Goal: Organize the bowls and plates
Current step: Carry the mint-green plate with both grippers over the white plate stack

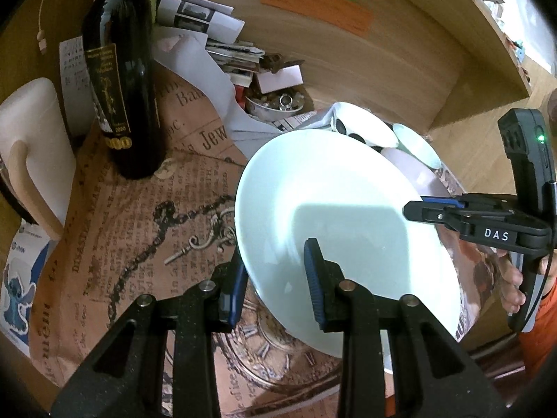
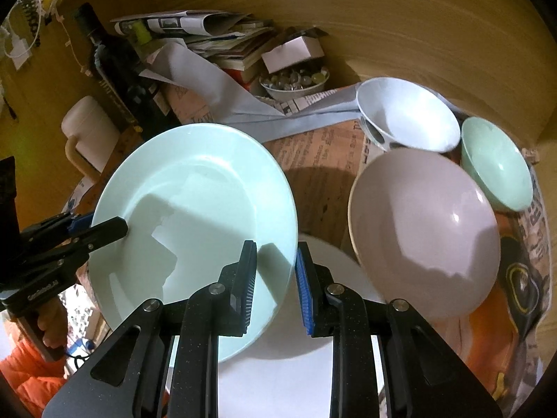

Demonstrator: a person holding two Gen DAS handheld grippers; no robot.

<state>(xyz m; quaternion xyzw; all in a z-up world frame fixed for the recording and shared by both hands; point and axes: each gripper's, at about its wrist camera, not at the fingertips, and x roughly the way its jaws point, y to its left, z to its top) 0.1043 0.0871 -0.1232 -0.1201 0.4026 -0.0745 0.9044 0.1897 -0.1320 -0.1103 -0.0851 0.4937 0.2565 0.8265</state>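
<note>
A pale green plate [image 1: 334, 209] is held tilted above the table by both grippers. My left gripper [image 1: 275, 278] is shut on its near-left rim, and my right gripper [image 2: 276, 278] is shut on the opposite rim of the plate [image 2: 195, 209]. Each gripper shows in the other's view, the right [image 1: 414, 209] and the left [image 2: 122, 224]. A white plate [image 2: 323, 320] lies beneath. A pink bowl [image 2: 421, 230], a white bowl [image 2: 407, 118] and a small green bowl [image 2: 494, 163] sit to the right.
A dark wine bottle [image 1: 122, 80] and a white jug [image 1: 31, 153] stand at the left. A pile of papers [image 1: 209, 35] and a small bowl of glass beads [image 2: 294, 82] lie at the back against the wooden wall. Printed paper covers the table [image 1: 139, 226].
</note>
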